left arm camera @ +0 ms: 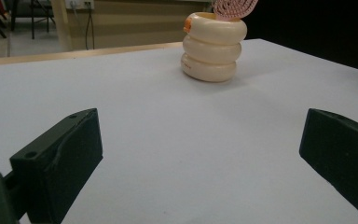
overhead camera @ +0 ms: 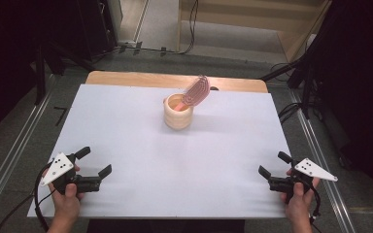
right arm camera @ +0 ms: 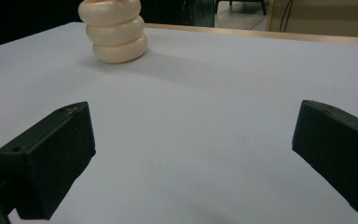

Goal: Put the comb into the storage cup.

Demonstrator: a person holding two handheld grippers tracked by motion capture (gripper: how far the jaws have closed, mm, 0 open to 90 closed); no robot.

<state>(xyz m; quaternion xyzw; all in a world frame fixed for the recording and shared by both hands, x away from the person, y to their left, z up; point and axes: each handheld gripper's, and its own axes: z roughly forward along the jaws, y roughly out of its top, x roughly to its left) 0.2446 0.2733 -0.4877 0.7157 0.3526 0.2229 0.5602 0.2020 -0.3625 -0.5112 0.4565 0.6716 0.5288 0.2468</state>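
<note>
A cream ribbed cup [overhead camera: 178,112] made of stacked rings stands upright on the white table [overhead camera: 126,126], toward the far middle. A pink hairbrush [overhead camera: 195,92] sticks out of it, leaning to the right. My left gripper [overhead camera: 96,162] rests near the front left corner, open and holding nothing. At the front right, my right gripper [overhead camera: 275,164] is open too. From the left gripper view the cup [left arm camera: 213,47] and the brush head [left arm camera: 233,8] lie far ahead between the jaws. The right gripper view has the cup [right arm camera: 114,31] far ahead on the left.
The white sheet covers a wooden tabletop whose far edge [overhead camera: 175,80] shows. Cables [overhead camera: 189,29] run across the floor beyond the table. Dark stands and metal rails [overhead camera: 9,155] flank both sides.
</note>
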